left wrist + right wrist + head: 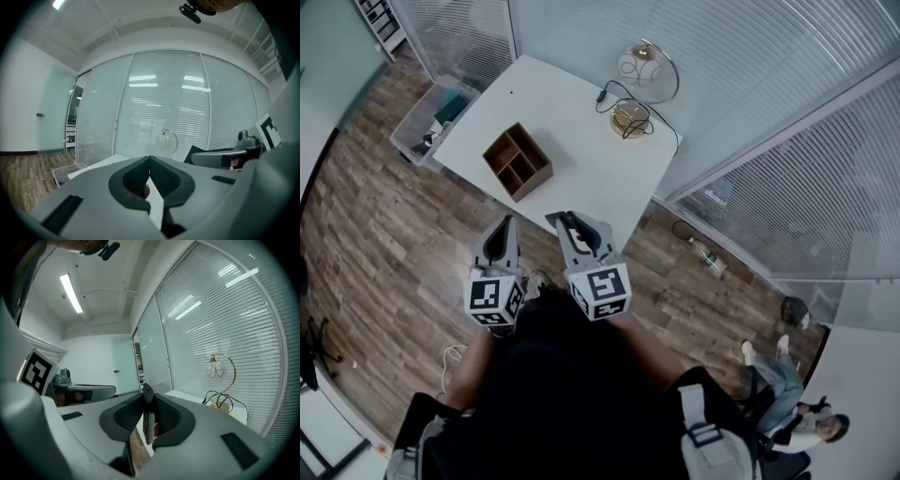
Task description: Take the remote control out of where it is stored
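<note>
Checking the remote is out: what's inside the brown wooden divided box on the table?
Only bare compartment floors show in the brown wooden divided box; its walls hide some corners.

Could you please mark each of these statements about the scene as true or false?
1. The right gripper is closed on the remote control. True.
2. The left gripper also holds something. False: its jaws are together with nothing between them.
3. The wooden organizer box stands on the floor. False: it stands on the white table.
4. A lamp with a gold hoop stands at the table's far corner. True.
5. The clear plastic bin sits on the table. False: it stands on the wood floor beside the table.
</note>
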`<state>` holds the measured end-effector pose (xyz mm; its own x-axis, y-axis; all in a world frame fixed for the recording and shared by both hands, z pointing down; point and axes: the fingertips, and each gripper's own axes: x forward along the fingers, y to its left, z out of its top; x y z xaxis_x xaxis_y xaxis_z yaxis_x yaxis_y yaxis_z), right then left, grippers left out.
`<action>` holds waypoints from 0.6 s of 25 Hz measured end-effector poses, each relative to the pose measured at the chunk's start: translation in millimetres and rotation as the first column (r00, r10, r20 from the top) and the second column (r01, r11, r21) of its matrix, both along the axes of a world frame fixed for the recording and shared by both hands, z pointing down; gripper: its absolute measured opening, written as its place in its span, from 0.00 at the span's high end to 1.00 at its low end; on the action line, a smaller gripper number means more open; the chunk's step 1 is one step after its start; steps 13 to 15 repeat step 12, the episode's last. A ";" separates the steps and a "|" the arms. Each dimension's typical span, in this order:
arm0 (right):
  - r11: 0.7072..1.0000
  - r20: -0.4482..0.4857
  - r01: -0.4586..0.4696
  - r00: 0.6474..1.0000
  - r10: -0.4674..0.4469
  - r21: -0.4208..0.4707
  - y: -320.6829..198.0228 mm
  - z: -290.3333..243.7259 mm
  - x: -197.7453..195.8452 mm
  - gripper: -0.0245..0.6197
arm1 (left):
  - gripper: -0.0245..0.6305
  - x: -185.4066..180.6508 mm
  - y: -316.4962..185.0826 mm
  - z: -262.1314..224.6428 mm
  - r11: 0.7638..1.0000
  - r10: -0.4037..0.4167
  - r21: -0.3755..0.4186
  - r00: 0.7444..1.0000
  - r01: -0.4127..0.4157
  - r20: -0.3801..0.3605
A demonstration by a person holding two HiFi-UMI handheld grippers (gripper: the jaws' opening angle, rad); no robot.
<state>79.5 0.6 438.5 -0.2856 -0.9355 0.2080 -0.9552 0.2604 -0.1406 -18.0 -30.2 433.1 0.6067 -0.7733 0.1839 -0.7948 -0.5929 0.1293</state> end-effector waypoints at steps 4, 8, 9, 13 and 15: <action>1.000 -0.002 -0.001 1.000 0.001 0.004 -0.3 2.4 1.6 0.85 | 0.95 0.0 0.5 2.2 1.000 -0.005 0.000 1.000 0.005 0.003; 1.000 0.004 0.002 1.000 -0.002 -0.002 0.9 2.5 1.0 0.85 | 0.95 1.0 1.8 2.7 1.000 -0.005 -0.004 1.000 0.005 0.006; 1.000 0.006 0.002 1.000 -0.002 -0.004 0.8 2.8 1.1 0.85 | 0.95 1.2 1.9 2.8 1.000 -0.004 -0.004 1.000 0.004 0.006; 1.000 0.008 -0.001 1.000 0.001 -0.005 -0.4 4.1 2.5 0.85 | 0.95 1.8 1.1 4.2 1.000 -0.002 -0.008 1.000 0.002 0.006; 1.000 0.008 -0.001 1.000 0.001 -0.005 -0.4 4.1 2.5 0.85 | 0.95 1.8 1.1 4.2 1.000 -0.002 -0.008 1.000 0.002 0.006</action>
